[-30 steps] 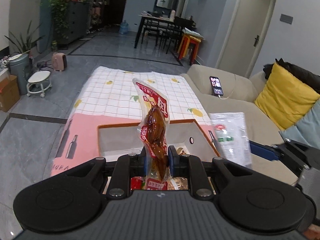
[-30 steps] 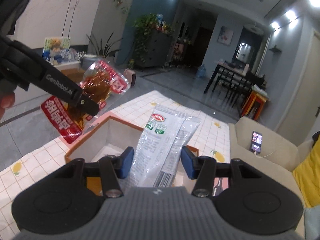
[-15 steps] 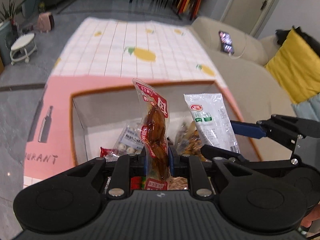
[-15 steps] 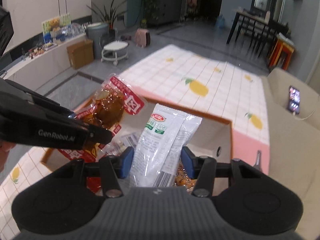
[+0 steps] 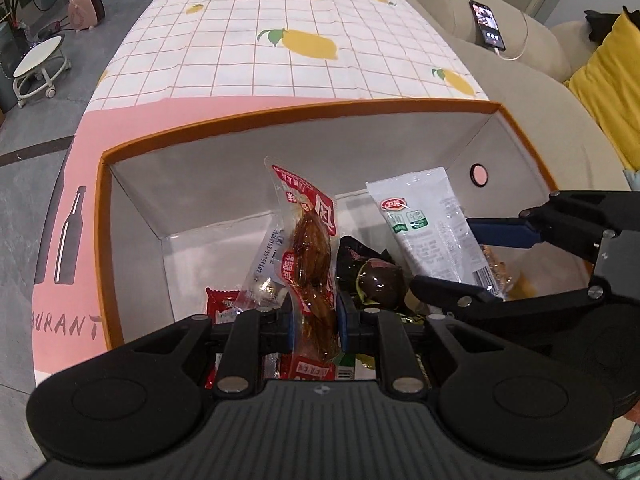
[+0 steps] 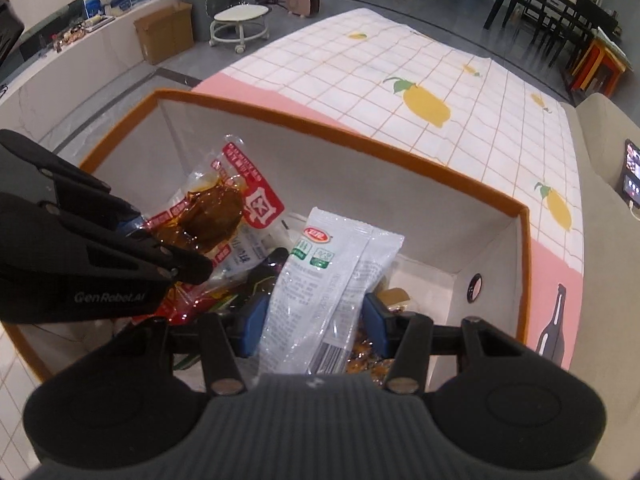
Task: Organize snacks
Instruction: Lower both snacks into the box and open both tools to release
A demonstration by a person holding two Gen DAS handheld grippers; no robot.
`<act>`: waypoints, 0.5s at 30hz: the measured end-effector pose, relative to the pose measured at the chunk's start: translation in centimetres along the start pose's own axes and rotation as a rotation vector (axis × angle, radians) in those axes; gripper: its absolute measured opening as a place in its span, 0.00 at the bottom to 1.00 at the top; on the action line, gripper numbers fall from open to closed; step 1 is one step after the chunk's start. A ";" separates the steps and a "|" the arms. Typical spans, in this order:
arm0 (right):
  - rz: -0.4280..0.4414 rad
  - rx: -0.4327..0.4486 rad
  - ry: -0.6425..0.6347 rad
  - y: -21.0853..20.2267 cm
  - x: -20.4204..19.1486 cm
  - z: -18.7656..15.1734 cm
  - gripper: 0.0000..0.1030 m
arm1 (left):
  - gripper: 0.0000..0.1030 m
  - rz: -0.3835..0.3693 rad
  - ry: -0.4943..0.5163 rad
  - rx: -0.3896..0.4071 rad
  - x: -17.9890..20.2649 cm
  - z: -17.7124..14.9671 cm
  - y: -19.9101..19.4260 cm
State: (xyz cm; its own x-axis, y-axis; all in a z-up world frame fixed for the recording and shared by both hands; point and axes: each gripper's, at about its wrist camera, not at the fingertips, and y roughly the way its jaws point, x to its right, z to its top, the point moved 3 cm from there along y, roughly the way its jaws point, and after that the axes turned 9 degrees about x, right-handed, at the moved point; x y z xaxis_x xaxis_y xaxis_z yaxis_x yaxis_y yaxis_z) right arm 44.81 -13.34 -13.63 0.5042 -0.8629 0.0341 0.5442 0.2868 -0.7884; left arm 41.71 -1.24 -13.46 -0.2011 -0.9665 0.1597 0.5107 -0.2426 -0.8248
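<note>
My left gripper [image 5: 314, 316] is shut on a red and clear packet of brown braised meat [image 5: 310, 256] and holds it upright inside the orange-rimmed box [image 5: 280, 120]. My right gripper [image 6: 312, 320] is shut on a white and clear snack packet with a green label [image 6: 332, 288], also low inside the box [image 6: 344, 136]. The two packets are side by side, apart. In the right wrist view the left gripper [image 6: 188, 256] holds the meat packet [image 6: 216, 216] at the left. In the left wrist view the right gripper [image 5: 480, 264] holds the white packet [image 5: 428, 232] at the right.
Several wrapped snacks [image 5: 376, 280] lie on the box floor. The box stands on a pink and lemon-print tablecloth [image 5: 288, 44]. A beige sofa with a phone [image 5: 486, 24] and a yellow cushion [image 5: 612, 80] is to the right. A white stool [image 6: 240, 24] stands on the floor.
Both grippers have tipped downward and lowered into the box with their packets. The view went from the room to the inside of the box.
</note>
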 end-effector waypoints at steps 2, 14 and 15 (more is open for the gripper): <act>-0.004 -0.008 -0.001 0.3 0.0 -0.1 0.49 | 0.20 0.006 0.004 -0.007 0.0 0.1 0.3; -0.024 -0.015 0.008 -0.4 -0.7 0.1 0.58 | 0.33 0.027 0.013 -0.002 0.2 0.5 -0.9; -0.025 -0.009 0.009 -0.7 -0.7 0.3 0.59 | 0.34 0.034 0.015 0.003 0.3 0.5 -1.3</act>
State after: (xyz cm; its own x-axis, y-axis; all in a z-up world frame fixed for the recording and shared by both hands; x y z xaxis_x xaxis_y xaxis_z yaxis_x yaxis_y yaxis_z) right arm 44.23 -12.79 -12.89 0.4838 -0.8738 0.0484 0.5503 0.2607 -0.7932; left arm 41.45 -1.23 -12.08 -0.1965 -0.9727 0.1233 0.5197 -0.2100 -0.8282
